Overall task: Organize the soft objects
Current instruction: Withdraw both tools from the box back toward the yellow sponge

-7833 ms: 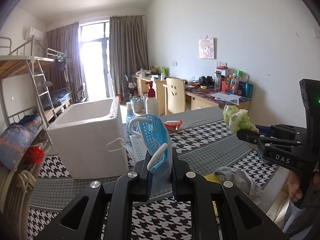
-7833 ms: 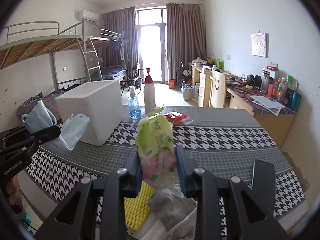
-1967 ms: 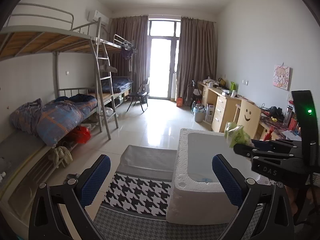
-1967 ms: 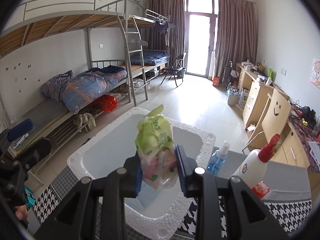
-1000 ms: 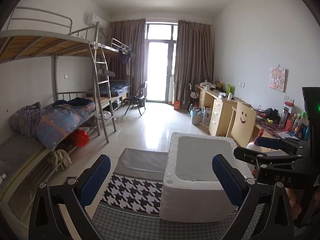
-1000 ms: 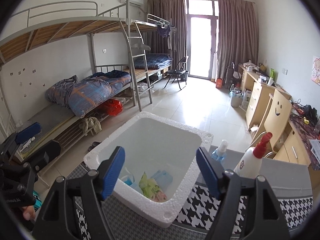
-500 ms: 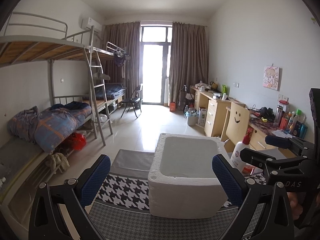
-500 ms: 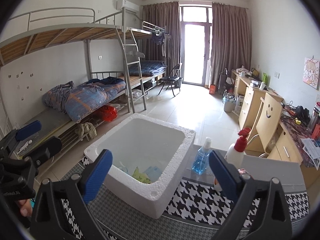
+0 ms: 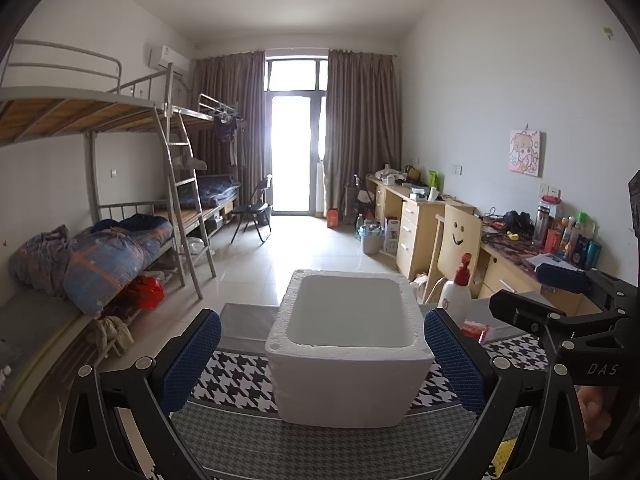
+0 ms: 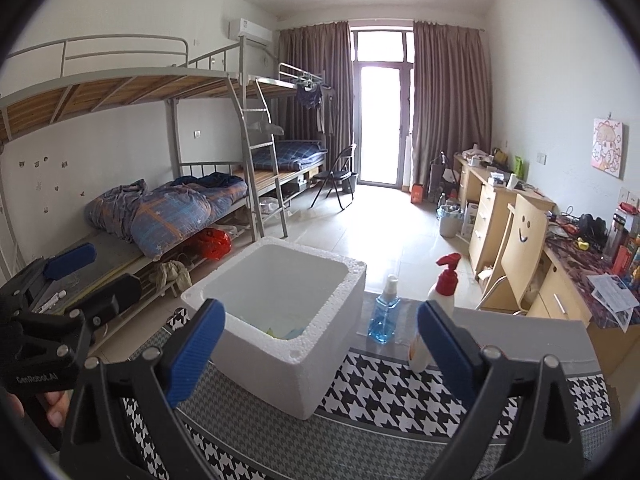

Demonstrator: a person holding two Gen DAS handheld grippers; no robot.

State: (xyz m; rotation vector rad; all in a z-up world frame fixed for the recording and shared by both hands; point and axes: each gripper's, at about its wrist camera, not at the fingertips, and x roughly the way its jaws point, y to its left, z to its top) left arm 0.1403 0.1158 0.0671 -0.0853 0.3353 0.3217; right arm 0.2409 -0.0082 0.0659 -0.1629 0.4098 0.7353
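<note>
Two grippers in view, both empty. My left gripper [image 9: 320, 364] stands spread wide, its blue pads [image 9: 188, 360] framing the white foam box [image 9: 348, 384] from either side, nothing between them and no contact with the box. My right gripper [image 10: 320, 344] is likewise spread to its widest; its jaws have just been opening, and nothing sits between them now. Its pads [image 10: 194, 350] hang above the near edge of the box without touching. The box sits on the table [image 10: 360, 436], on a houndstooth cloth with grey bands. Looking down through the right wrist view, I can make out soft items [image 10: 286, 332] lying at the bottom of the box, a bit of green and a bit of pale blue against the near wall; the rim hides the rest. From the left wrist view the box interior reads plain white and its floor is out of sight. Just to the right of the box stand a blue spray bottle [image 10: 385, 314] and a white pump bottle [image 10: 438, 304] with a red top, both upright, close together. Each wrist view catches the other gripper at its edge, held by a hand [image 9: 596, 412].
</note>
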